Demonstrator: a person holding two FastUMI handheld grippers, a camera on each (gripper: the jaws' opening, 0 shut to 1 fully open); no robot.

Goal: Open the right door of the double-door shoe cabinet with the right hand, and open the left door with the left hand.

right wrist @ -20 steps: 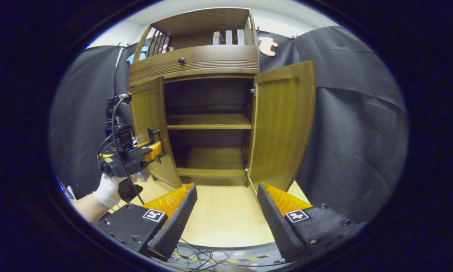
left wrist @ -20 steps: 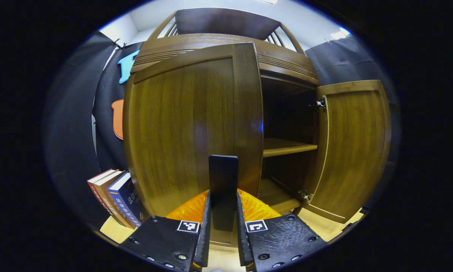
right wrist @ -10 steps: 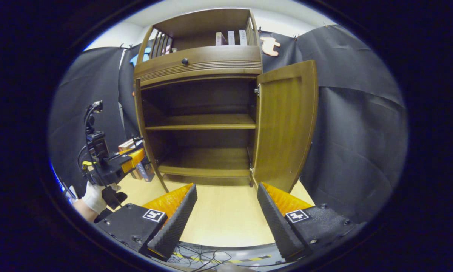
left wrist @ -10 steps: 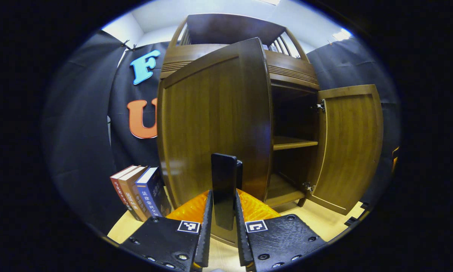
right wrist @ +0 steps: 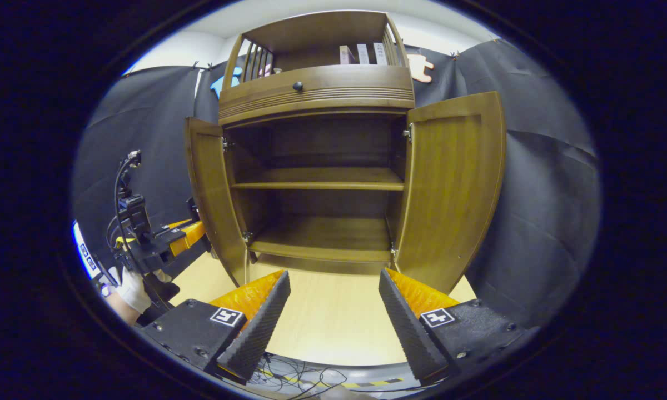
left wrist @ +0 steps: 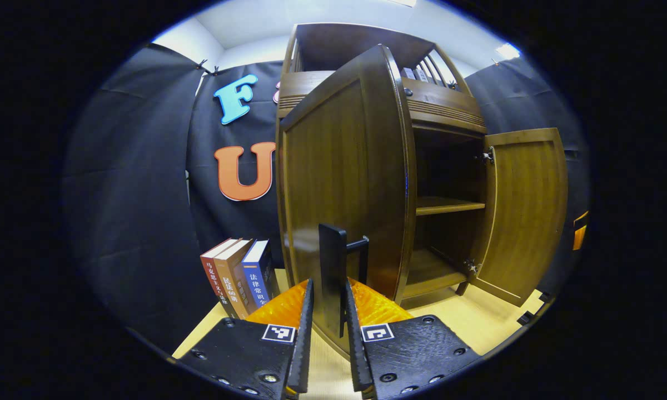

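Note:
The brown wooden shoe cabinet [right wrist: 317, 94] stands with both doors swung out. My left gripper [left wrist: 328, 286] is shut on the dark vertical handle [left wrist: 332, 261] of the left door [left wrist: 339, 178], which stands nearly edge-on to the cabinet front. In the right gripper view the left door [right wrist: 208, 189] is wide open, and the left gripper [right wrist: 192, 232] is at its outer side, held by a gloved hand [right wrist: 130, 280]. The right door [right wrist: 453, 183] is open and untouched. My right gripper [right wrist: 333, 283] is open over the floor in front of the cabinet, holding nothing.
Inside are two bare shelves [right wrist: 319, 179]. Three books [left wrist: 236, 275] lean against the black cloth wall left of the cabinet. A drawer with a round knob [right wrist: 297, 86] sits above the doors. Cables [right wrist: 289, 378] lie on the pale wooden floor [right wrist: 328, 316] near my right gripper.
The left door has swung further outward with my left gripper still on its handle, moving left. The right gripper has stayed open in front of the cabinet.

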